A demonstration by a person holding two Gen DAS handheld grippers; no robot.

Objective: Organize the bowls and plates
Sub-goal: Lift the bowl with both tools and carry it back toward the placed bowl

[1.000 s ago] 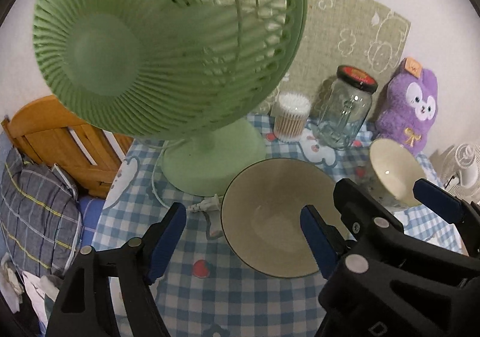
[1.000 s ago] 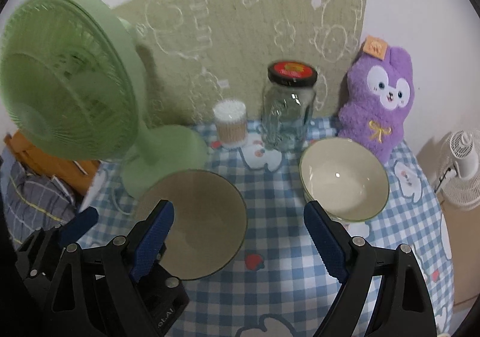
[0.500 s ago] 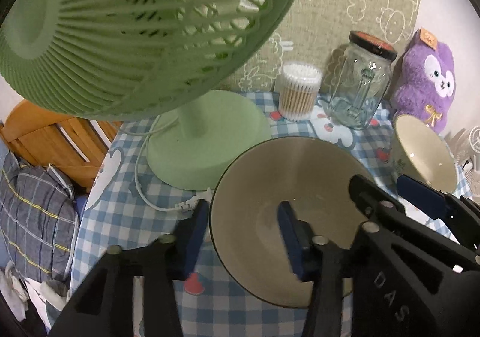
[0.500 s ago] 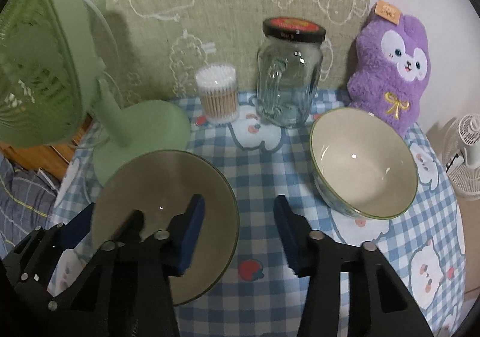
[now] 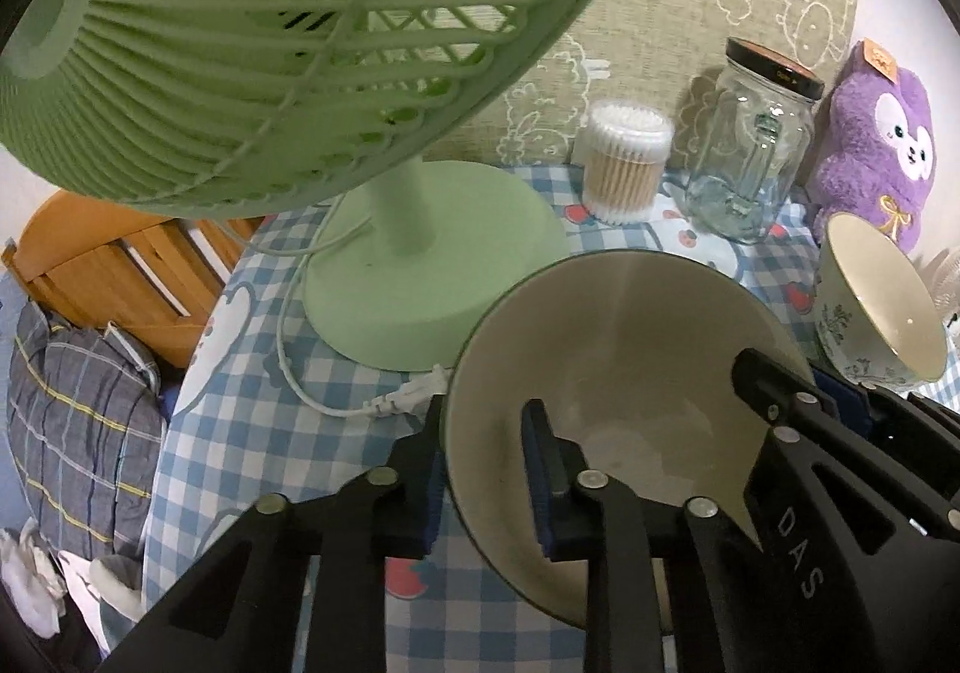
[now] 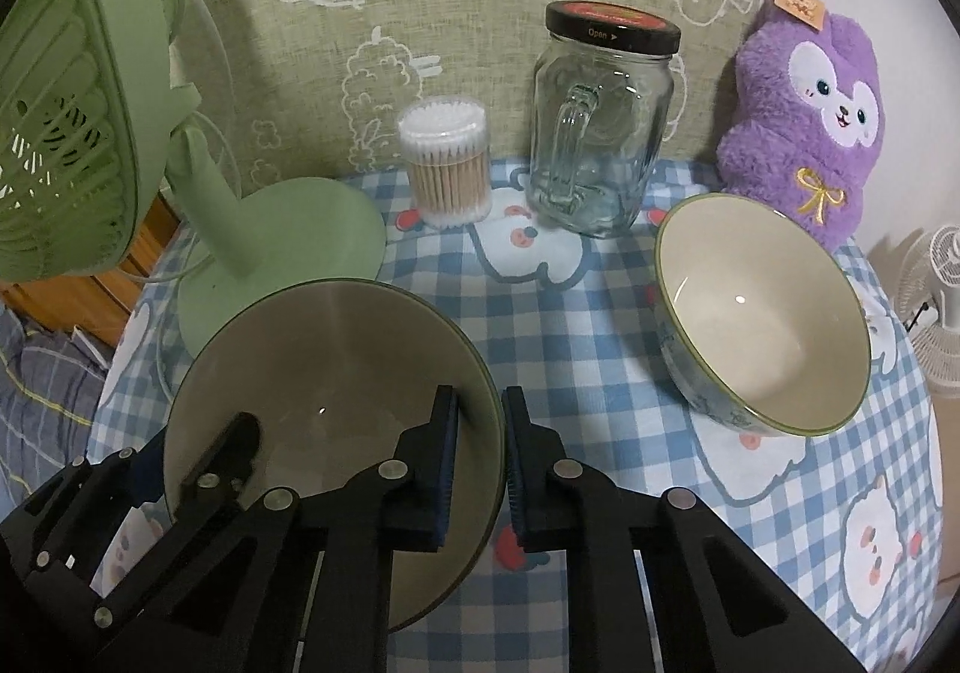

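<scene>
A wide shallow beige bowl with a dark green rim sits on the blue checked tablecloth. My left gripper is closing onto its left rim, one pad outside the wall and one inside. My right gripper clamps the bowl's right rim the same way, its pads pressed on both sides. Each gripper also shows at the edge of the other's view. A deeper cream bowl with a flower pattern outside stands alone to the right, tilted slightly.
A green table fan with a round base and a white cord stands left of the wide bowl. Behind are a cotton-swab tub, a glass jar and a purple plush. A wooden chair is beyond the table's left edge.
Both grippers came down towards the wide bowl and closed from wide open onto its opposite rims. The bowls and the other objects have stayed where they were.
</scene>
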